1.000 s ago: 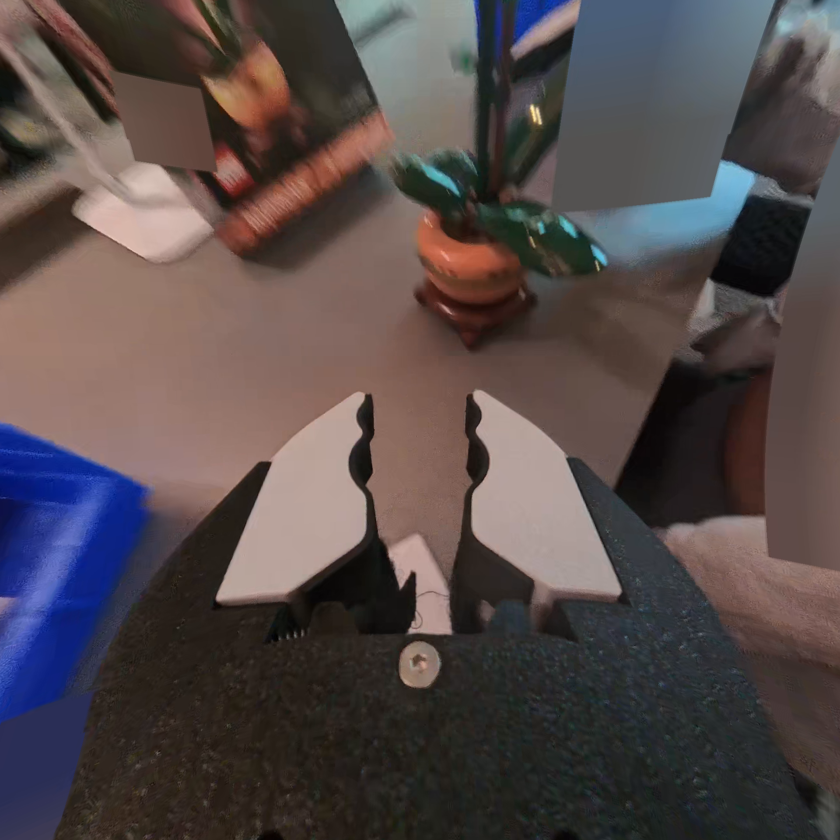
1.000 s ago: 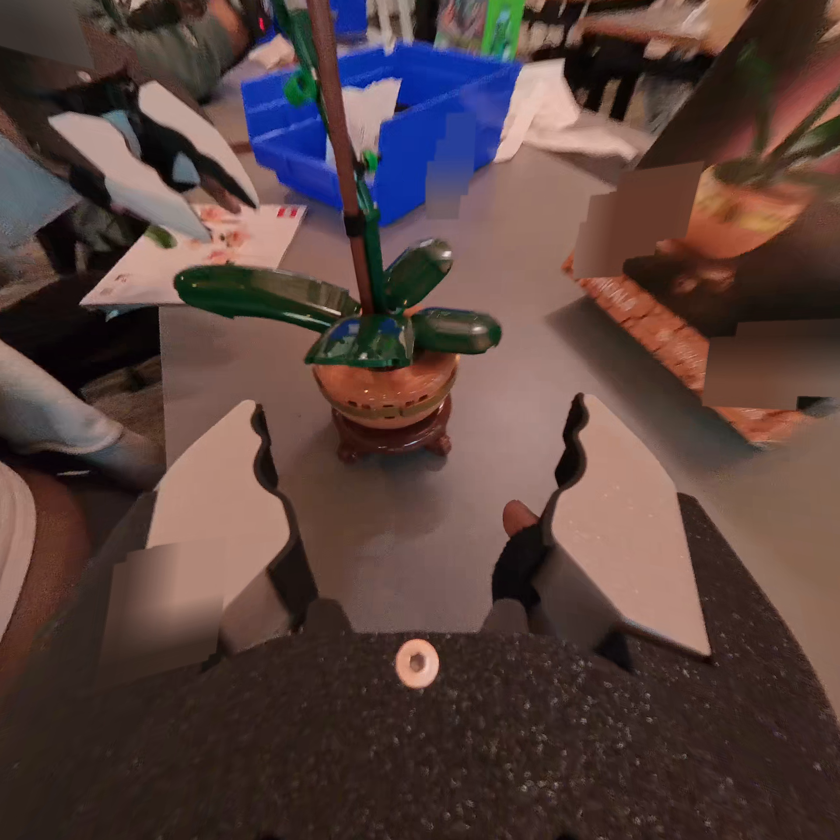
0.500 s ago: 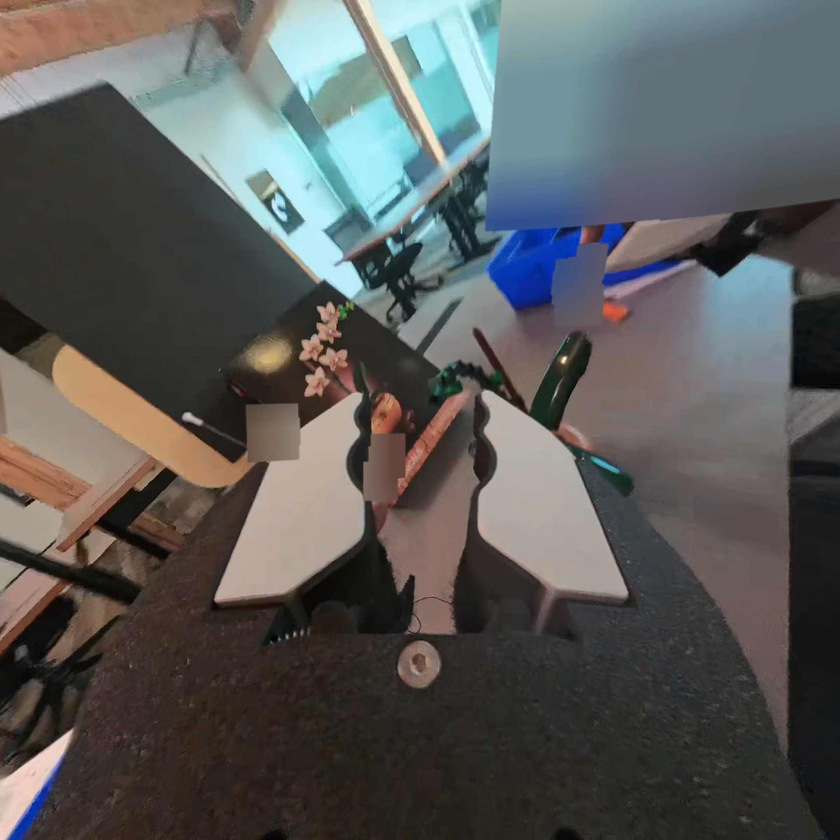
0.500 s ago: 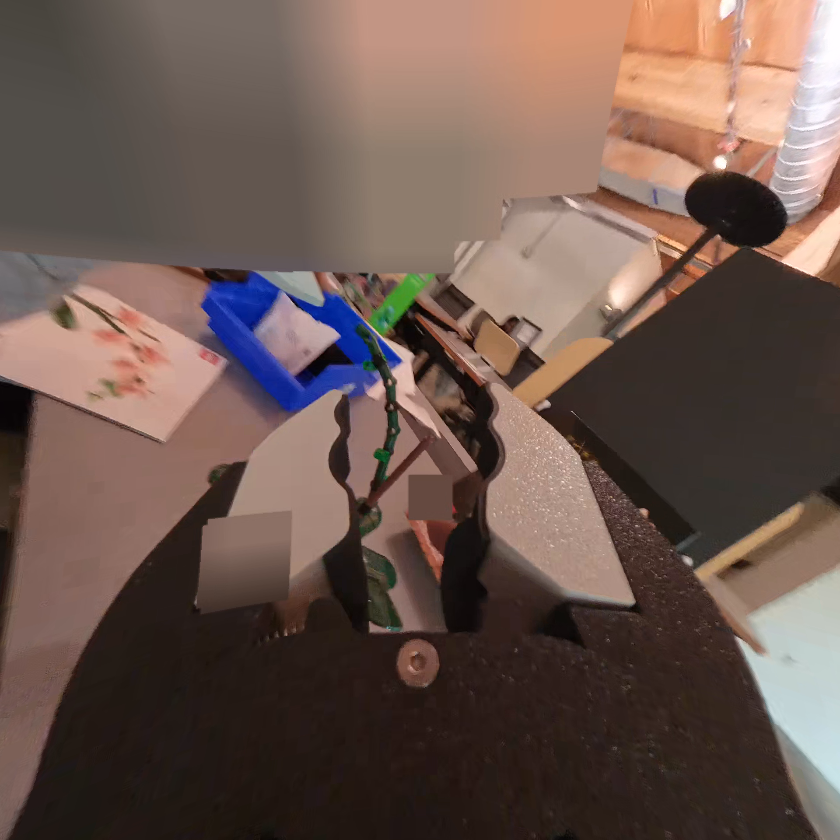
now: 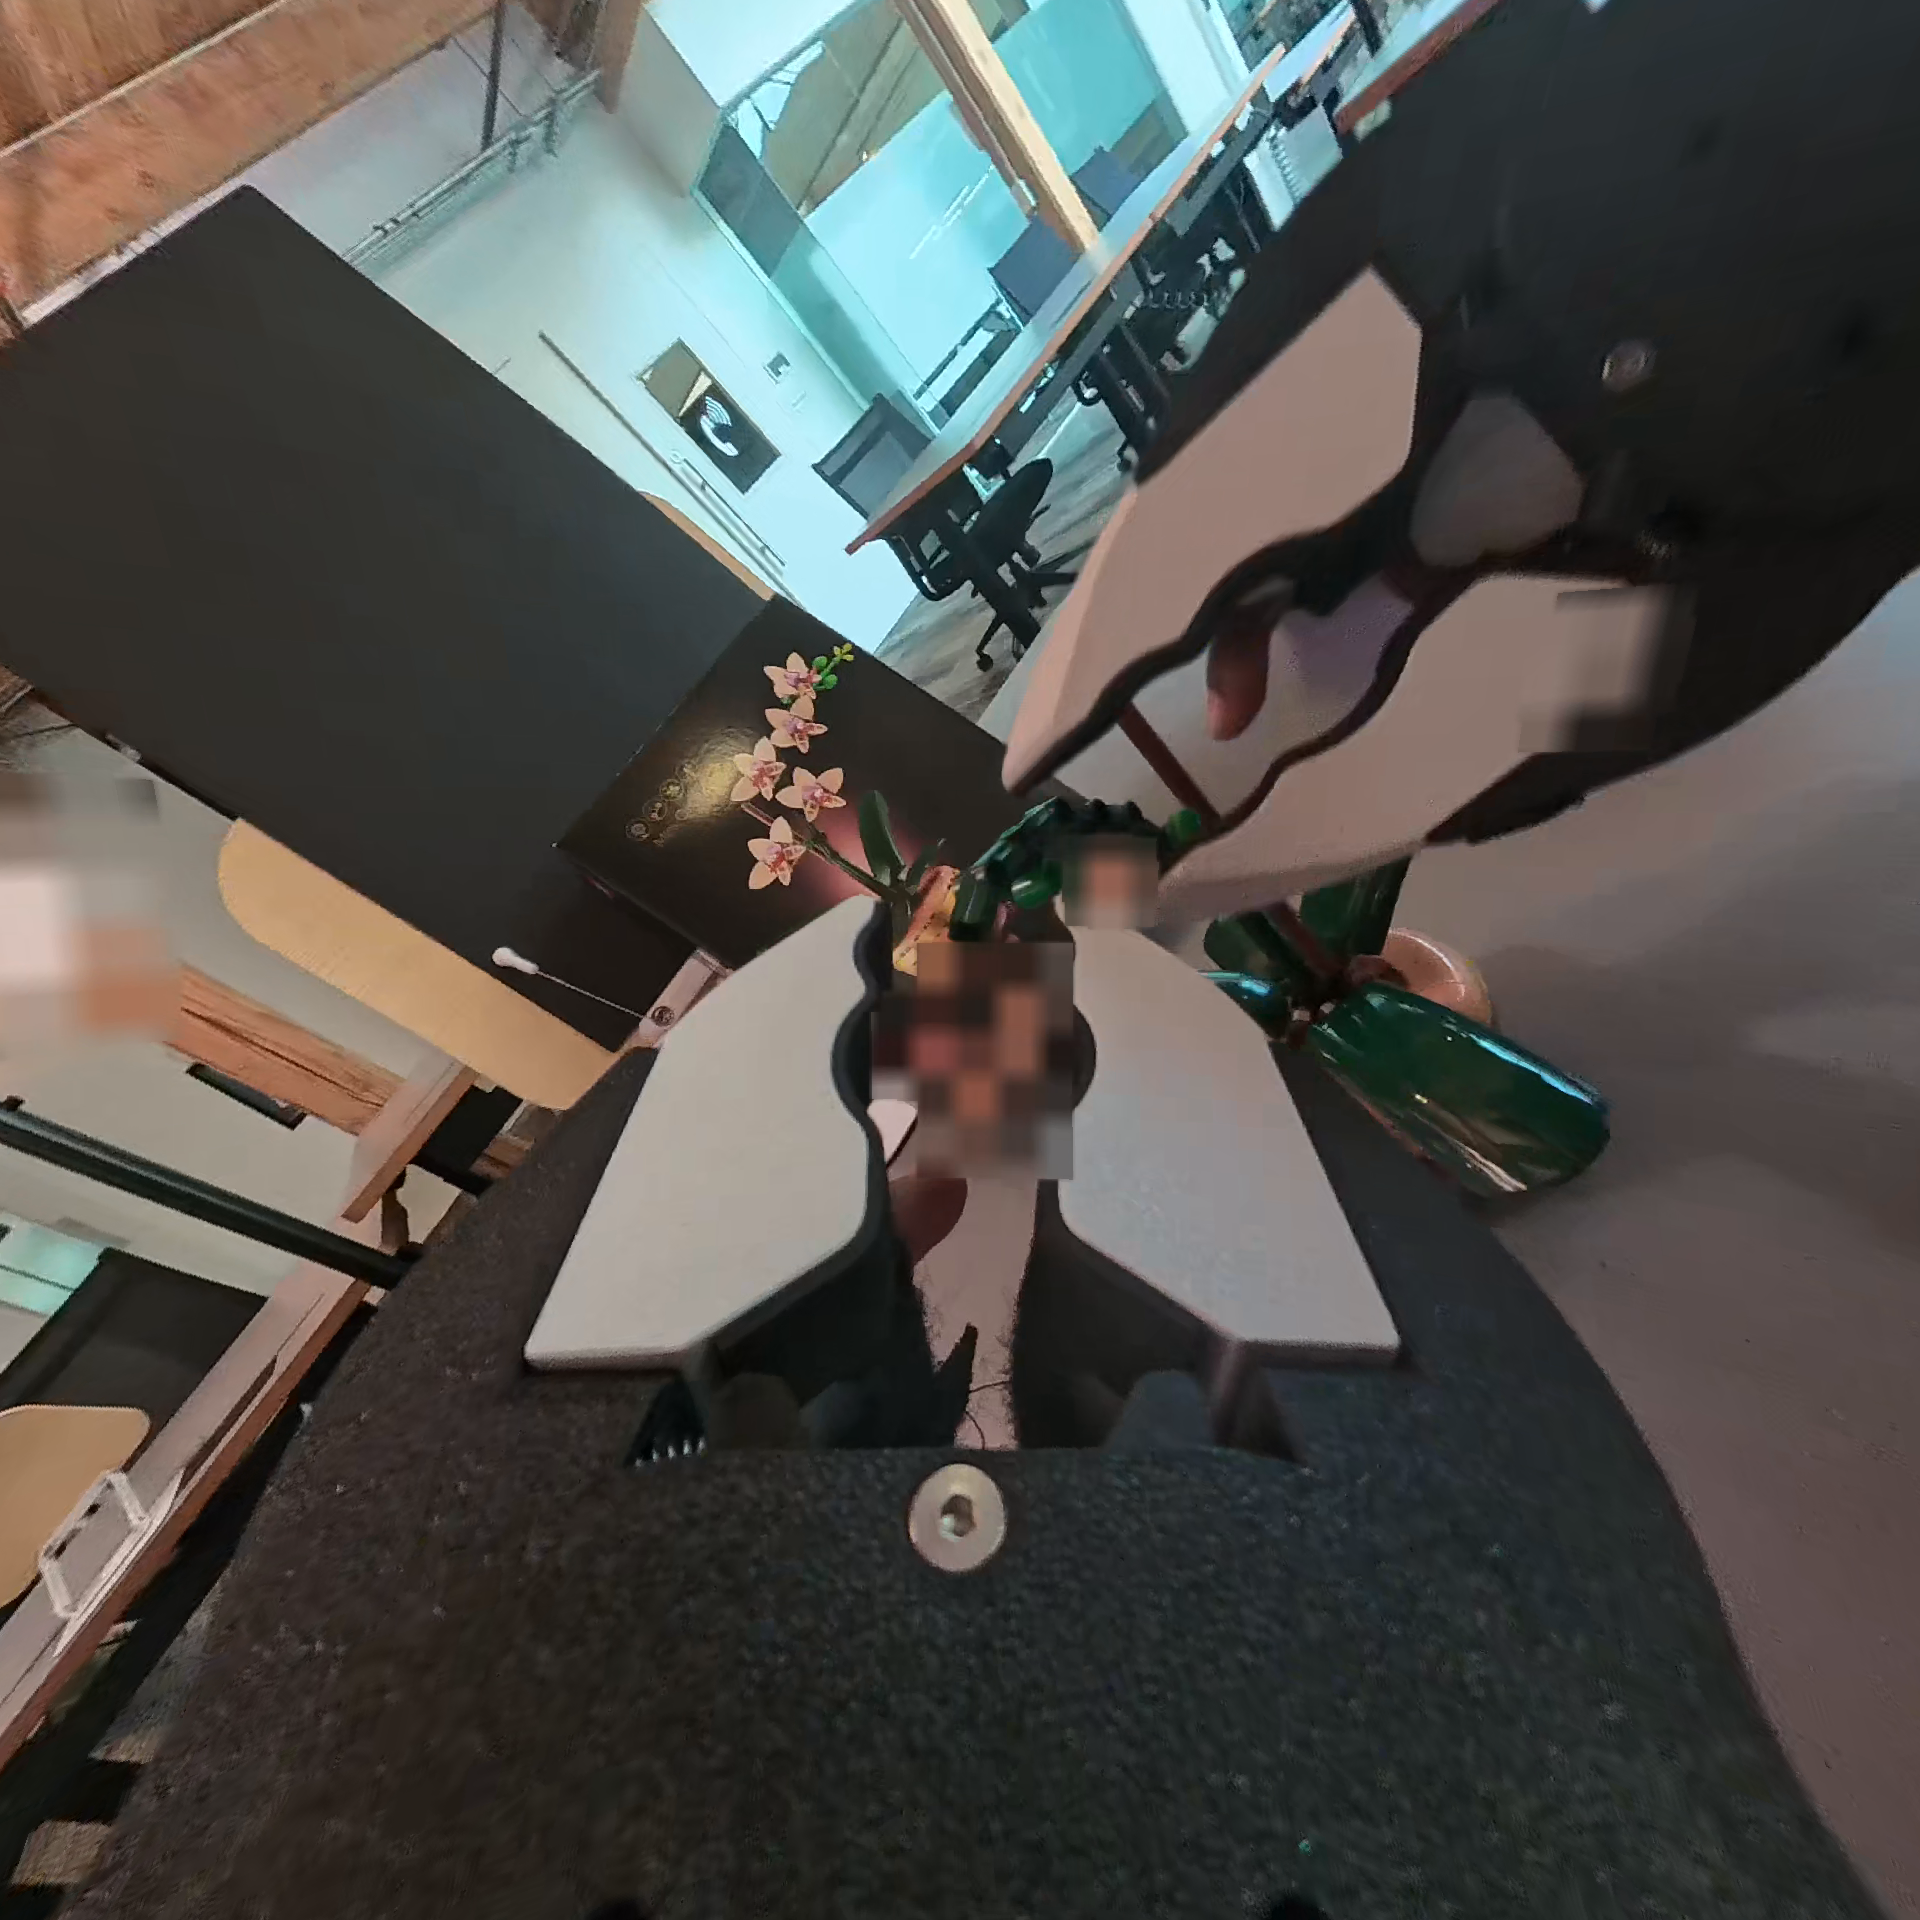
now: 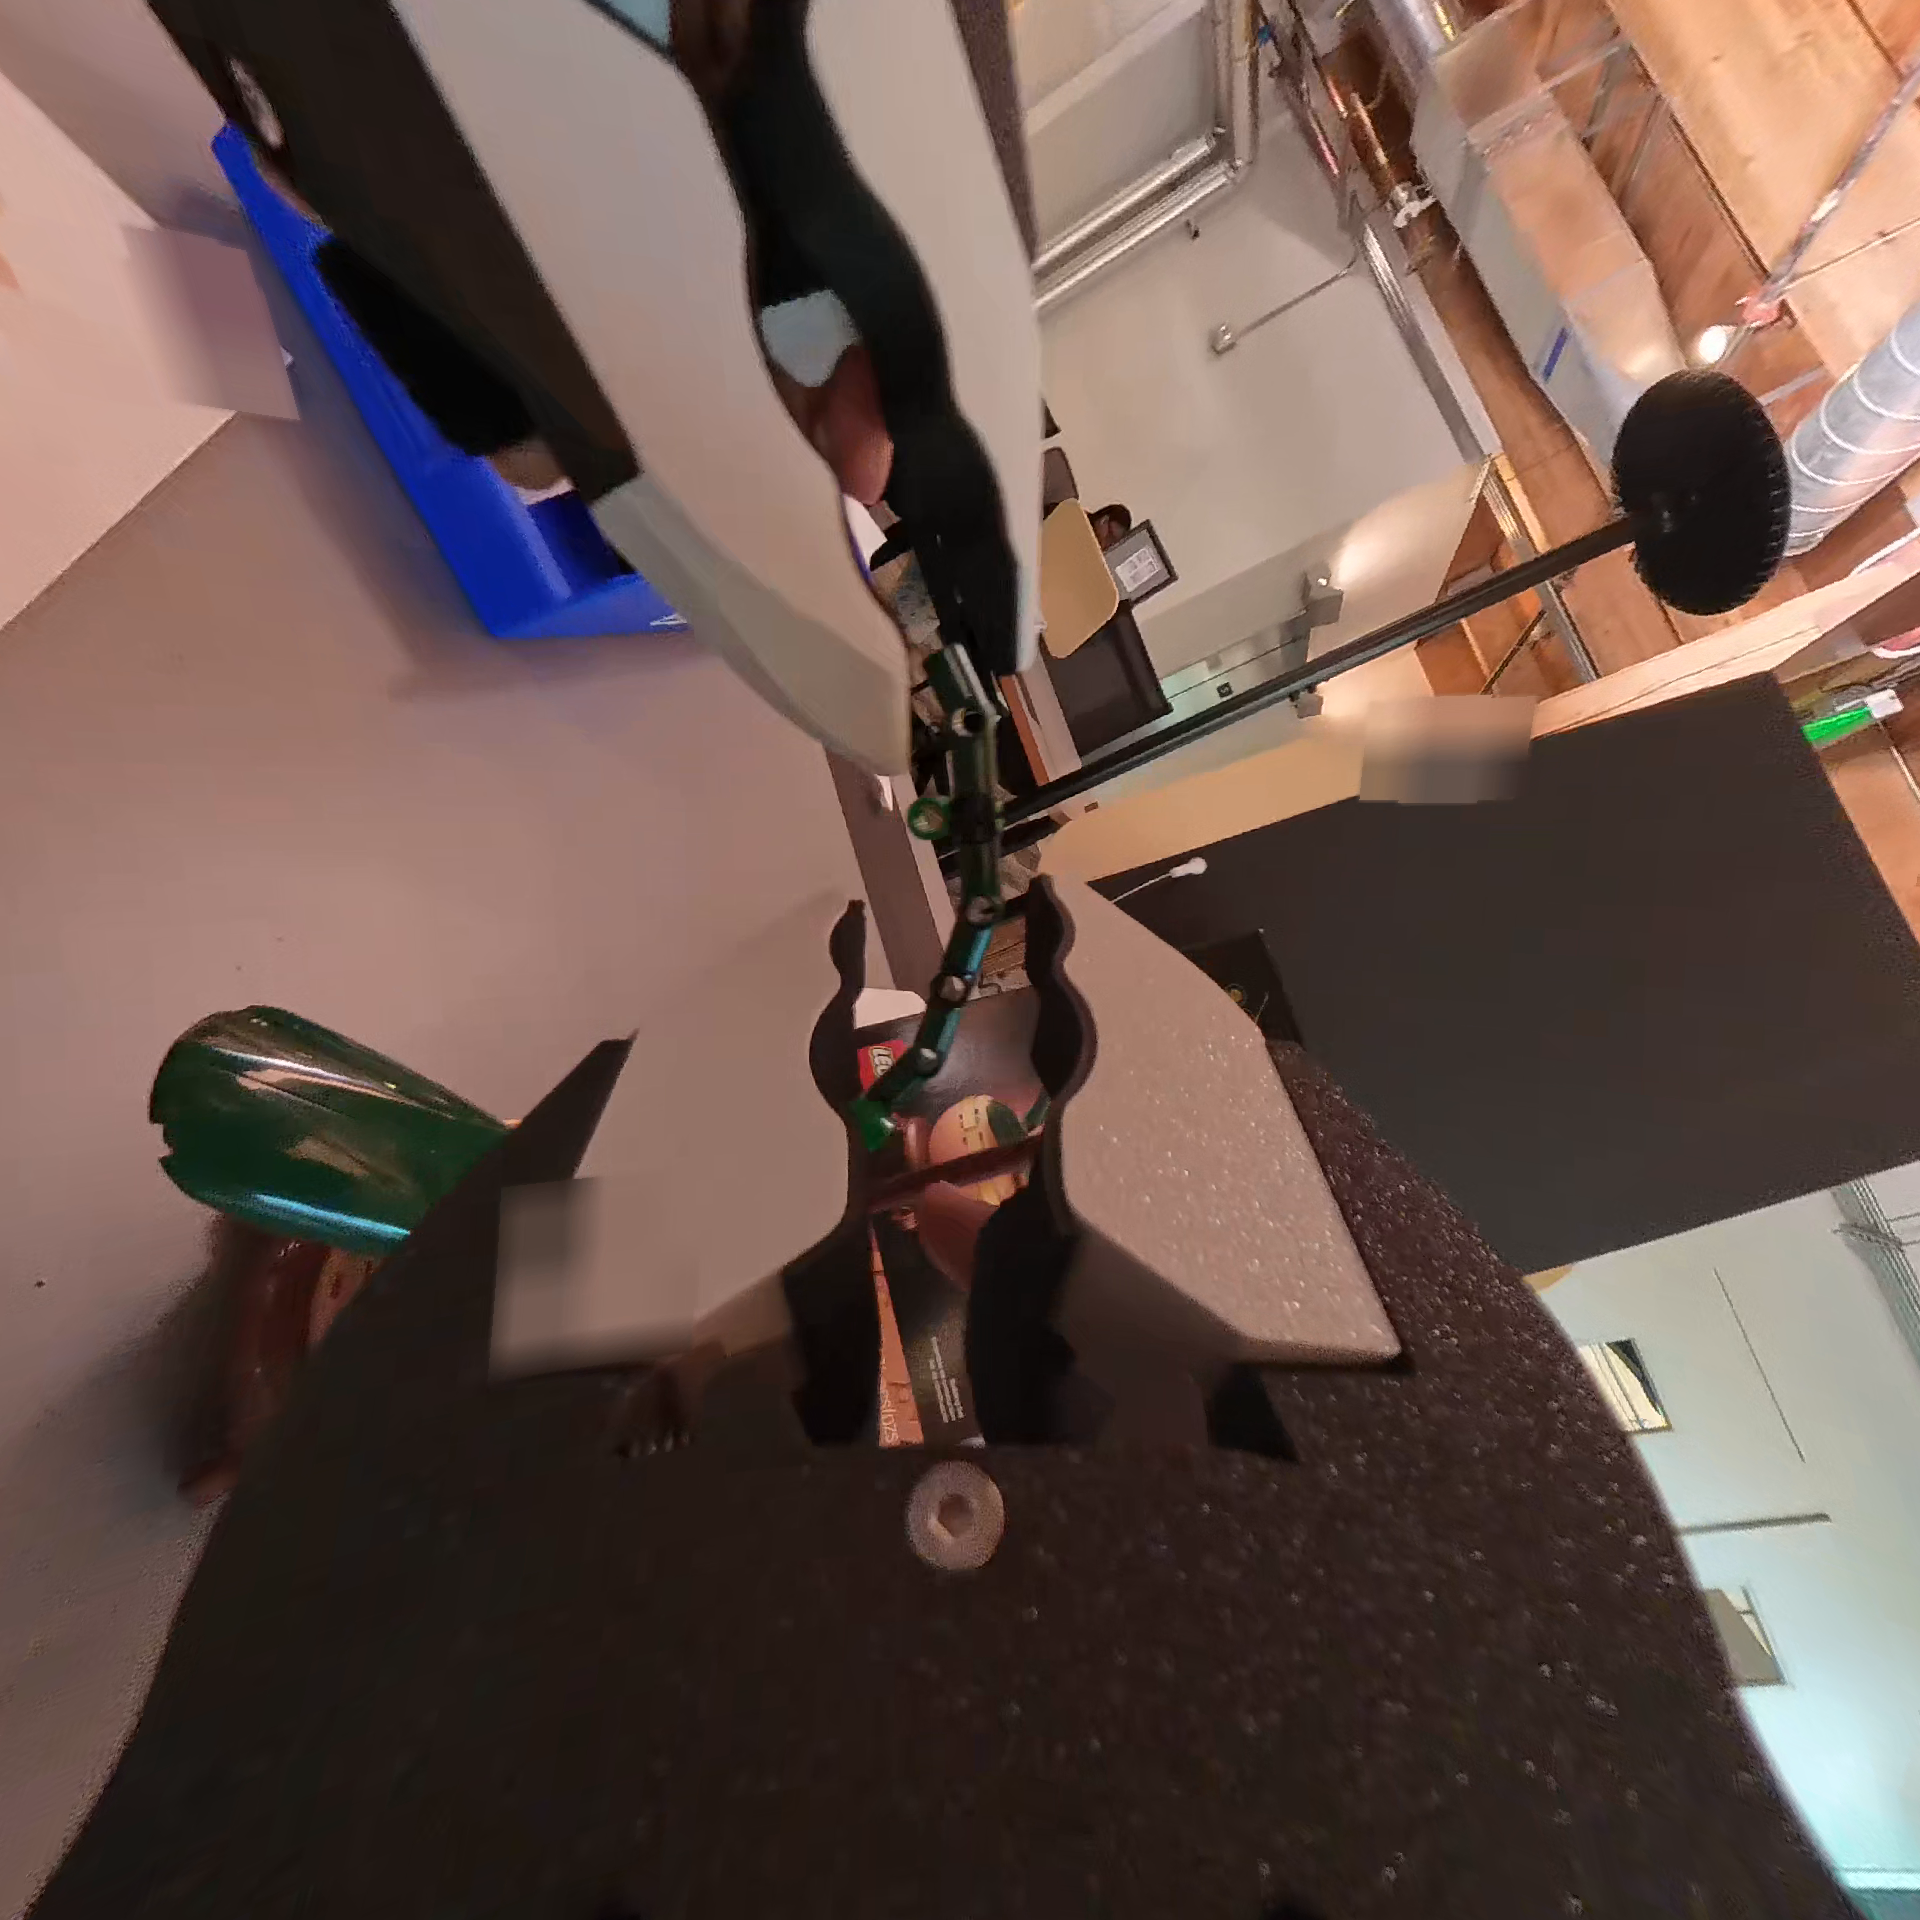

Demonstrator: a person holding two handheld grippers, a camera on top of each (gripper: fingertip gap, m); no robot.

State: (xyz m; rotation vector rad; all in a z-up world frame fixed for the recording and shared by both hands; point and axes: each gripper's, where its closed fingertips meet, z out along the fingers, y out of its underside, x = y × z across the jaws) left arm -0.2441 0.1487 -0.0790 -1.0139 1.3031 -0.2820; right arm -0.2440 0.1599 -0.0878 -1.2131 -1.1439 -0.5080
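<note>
A toy orchid plant stands on the grey table [image 5: 1714,1039]. It has a tan pot [image 5: 1439,971], dark green leaves [image 5: 1455,1081] [image 6: 291,1122], a brown stem [image 6: 956,1169] and a jointed green stem [image 6: 977,831]. My right gripper [image 6: 945,909] has its jaws a narrow gap apart. The brown stem crosses that gap and the green stem rises through it. The right gripper also shows in the left wrist view [image 5: 1086,831], over the brown stem [image 5: 1169,769]. My left gripper [image 5: 977,930] has its tip gap hidden by a mosaic. In the right wrist view the left gripper [image 6: 961,696] has its tips at the green stem's top end.
A dark box with an orchid picture [image 5: 707,790] stands behind the plant. A blue bin [image 6: 499,540] sits farther back on the table. A black panel [image 5: 312,540] and a black disc on a rod [image 6: 1699,488] stand beyond the table edge. My left and right fingertips are right by each other.
Both grippers rose from near the table to the plant's stems and rolled sideways. The right jaws narrowed from wide open to a small gap. The left jaw gap looks unchanged.
</note>
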